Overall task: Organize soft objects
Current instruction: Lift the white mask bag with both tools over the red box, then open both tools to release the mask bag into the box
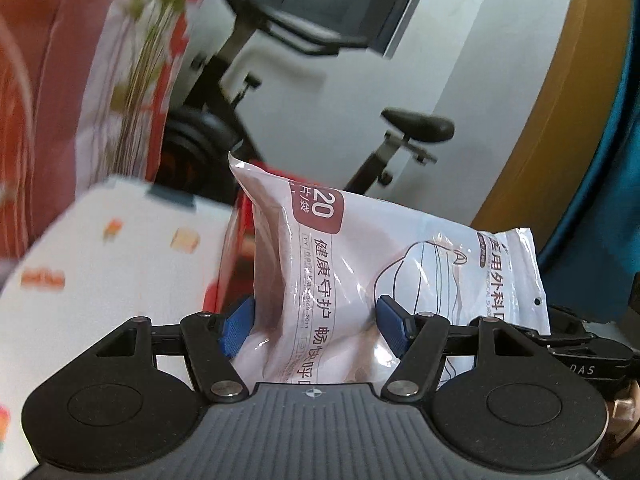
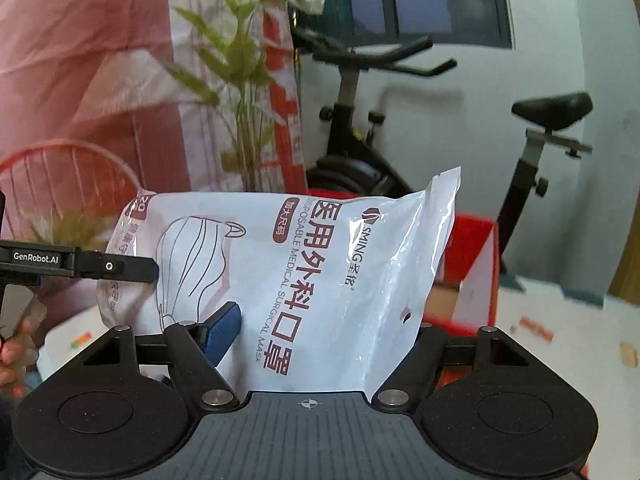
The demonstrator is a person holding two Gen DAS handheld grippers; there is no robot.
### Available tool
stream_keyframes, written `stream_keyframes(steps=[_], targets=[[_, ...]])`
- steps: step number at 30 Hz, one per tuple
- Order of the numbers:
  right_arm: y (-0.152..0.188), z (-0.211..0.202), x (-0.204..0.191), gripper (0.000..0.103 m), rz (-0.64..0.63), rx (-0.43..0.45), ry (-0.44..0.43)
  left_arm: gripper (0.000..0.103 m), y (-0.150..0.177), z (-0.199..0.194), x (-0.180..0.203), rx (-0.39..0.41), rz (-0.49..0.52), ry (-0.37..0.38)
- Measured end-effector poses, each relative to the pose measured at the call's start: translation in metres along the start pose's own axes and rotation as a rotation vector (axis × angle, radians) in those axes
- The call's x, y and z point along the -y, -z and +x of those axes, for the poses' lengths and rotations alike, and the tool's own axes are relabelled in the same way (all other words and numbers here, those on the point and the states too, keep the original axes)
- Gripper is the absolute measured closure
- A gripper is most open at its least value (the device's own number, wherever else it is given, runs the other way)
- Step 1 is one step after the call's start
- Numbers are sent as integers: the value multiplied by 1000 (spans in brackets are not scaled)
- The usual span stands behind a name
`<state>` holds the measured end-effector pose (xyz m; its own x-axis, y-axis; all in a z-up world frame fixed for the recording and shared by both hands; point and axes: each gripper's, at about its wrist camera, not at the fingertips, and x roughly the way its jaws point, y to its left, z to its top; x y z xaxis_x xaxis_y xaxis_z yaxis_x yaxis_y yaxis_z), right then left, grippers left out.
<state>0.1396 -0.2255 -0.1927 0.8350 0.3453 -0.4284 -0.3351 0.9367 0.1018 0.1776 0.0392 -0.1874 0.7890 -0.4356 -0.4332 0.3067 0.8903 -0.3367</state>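
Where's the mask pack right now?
The mask pack is held up between both hand-held grippers, left and right, just before the red box.

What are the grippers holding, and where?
Both hold one white plastic surgical-mask bag: left gripper pinches its "20" end, right gripper the end with the hang hole.

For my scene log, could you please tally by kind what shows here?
Mask pack: 1
Red box: 1
Exercise bike: 1
Plant: 1
Tools holding the pack: 2, left tool and right tool
Total: 6
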Motion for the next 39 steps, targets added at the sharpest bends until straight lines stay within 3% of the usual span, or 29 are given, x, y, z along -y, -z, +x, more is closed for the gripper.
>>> stream_keyframes(steps=[6,13,23,26,30,33,35,38,39], targets=[[-46,12,35,34,1,66,47,34,-47,30,24,87,91,24],[-64,63,79,34,-1,82,89,33,-69,87,28,79,124,6],[-38,130,88,34,-66,-91,116,37,-62,133,3,-71,139,-48],[-32,135,92,34,-23,-119,113,37,-61,134,1,-79,143,-52],[-28,134,97,23,-3,-140,127,37,-62,136,2,-77,170,-73],[-31,129,103,22,8,-142,144,37,-66,133,2,-62,180,-82],[-35,125,108,25,21,-139,140,37,-69,132,3,-55,183,-79],[-42,120,116,41,39,-149,135,37,-70,133,4,-52,182,-79],[-44,119,117,41,46,-149,138,37,-70,133,5,-52,181,-81]])
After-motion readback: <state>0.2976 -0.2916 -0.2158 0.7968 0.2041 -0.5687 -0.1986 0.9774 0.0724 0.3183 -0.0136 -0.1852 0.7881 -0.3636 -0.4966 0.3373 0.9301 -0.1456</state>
